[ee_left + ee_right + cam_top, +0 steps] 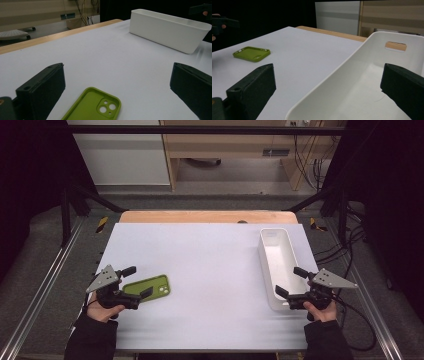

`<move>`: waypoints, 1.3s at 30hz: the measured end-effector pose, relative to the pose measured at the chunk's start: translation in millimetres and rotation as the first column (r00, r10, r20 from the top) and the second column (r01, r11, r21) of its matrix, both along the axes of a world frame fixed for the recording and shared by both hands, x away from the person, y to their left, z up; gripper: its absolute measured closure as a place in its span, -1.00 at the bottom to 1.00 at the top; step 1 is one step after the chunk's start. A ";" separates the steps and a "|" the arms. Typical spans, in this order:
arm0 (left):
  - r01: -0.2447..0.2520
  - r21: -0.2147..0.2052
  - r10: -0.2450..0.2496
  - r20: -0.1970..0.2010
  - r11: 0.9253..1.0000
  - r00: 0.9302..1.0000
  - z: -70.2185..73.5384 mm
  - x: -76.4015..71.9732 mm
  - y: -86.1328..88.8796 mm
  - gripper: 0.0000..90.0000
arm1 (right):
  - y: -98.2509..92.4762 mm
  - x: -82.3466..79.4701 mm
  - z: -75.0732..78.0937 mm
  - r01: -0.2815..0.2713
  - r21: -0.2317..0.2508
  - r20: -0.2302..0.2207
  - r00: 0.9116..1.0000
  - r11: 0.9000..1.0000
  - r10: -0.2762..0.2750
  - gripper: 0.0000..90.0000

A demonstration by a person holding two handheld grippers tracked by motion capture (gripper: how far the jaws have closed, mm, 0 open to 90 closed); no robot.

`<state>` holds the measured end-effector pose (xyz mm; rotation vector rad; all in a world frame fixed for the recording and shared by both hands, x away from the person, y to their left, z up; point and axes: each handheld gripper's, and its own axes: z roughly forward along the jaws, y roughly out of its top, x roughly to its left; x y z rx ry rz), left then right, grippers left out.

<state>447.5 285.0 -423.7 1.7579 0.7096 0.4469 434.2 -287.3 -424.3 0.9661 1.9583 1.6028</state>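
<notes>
A green phone case (148, 288) lies flat, inside up, on the white table (215, 270) at the front left. My left gripper (138, 281) is open, its jaws standing on either side of the case's near end without touching it. The left gripper view has the case (92, 106) low between the wide jaws of the left gripper (117, 82). A long white bin (276, 255) stands empty at the right. My right gripper (290, 281) is open over the bin's near end, with nothing held. The right gripper view looks into the bin (348, 82) between the jaws of the right gripper (328, 85).
A wooden strip (207, 216) borders the table's far edge, with metal frame rails along both sides. From the right gripper view the case (252, 53) lies far left. From the left gripper view the bin (170, 32) stands at the far right.
</notes>
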 end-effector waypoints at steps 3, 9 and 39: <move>0.000 0.000 0.000 0.001 1.000 1.000 0.3 0.0 0.0 -1.00 | -0.4 -0.1 0.3 -0.001 0.002 0.002 1.000 1.000 0.001 -0.99; 0.001 -0.004 -0.001 0.003 1.000 1.000 2.6 -0.6 0.3 -1.00 | 0.2 -0.5 0.3 -0.002 0.004 -0.001 1.000 1.000 0.002 -0.99; 0.023 0.072 -0.018 -0.057 0.997 0.998 25.6 20.2 -2.1 -1.00 | -0.7 -0.4 1.4 0.000 0.005 0.001 1.000 1.000 0.000 -0.99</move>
